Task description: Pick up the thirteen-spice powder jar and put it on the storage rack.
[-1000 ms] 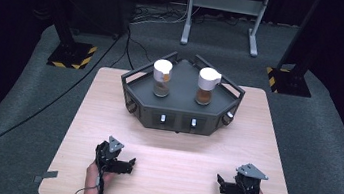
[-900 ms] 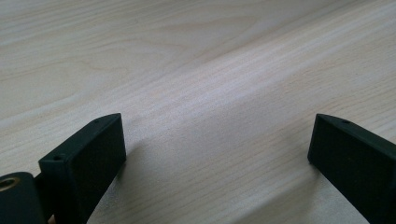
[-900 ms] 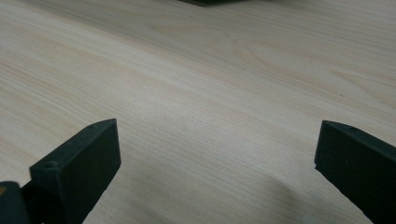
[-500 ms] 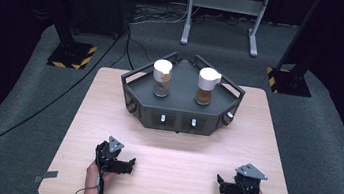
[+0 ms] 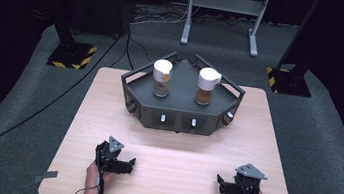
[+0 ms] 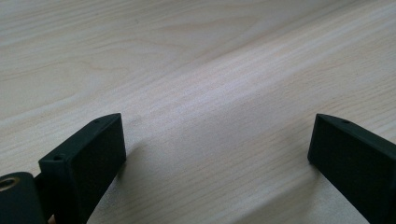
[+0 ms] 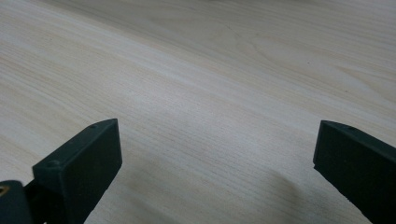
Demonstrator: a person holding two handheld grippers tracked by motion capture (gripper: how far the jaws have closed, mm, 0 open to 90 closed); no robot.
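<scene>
We begin with the wooden table (image 5: 106,118), whose near half lies bare, and with the dark angular tray (image 5: 177,115) that stands on its far half, knobs along its front wall. Inside the tray two jars stand upright and well apart: the left jar (image 5: 162,78) and the right jar (image 5: 206,87), each with a white cap and brownish contents. We hold the left gripper (image 5: 127,164) and the right gripper (image 5: 221,183) low at the near edge of the table, tips turned toward each other, far from the tray. In the left gripper view and the right gripper view alike, the jaws stand wide apart with bare wood grain between them, so neither holds anything. We judge the step in hand to be the reach toward the jars. To do it well, we keep the jaws wide, lift each gripper clear of the table, and carry it over the front wall of the tray rather than against it. We approach each jar level, below the cap, and centre the glass body between the pads before closing, since an off-centre grip may tip the jar.
</scene>
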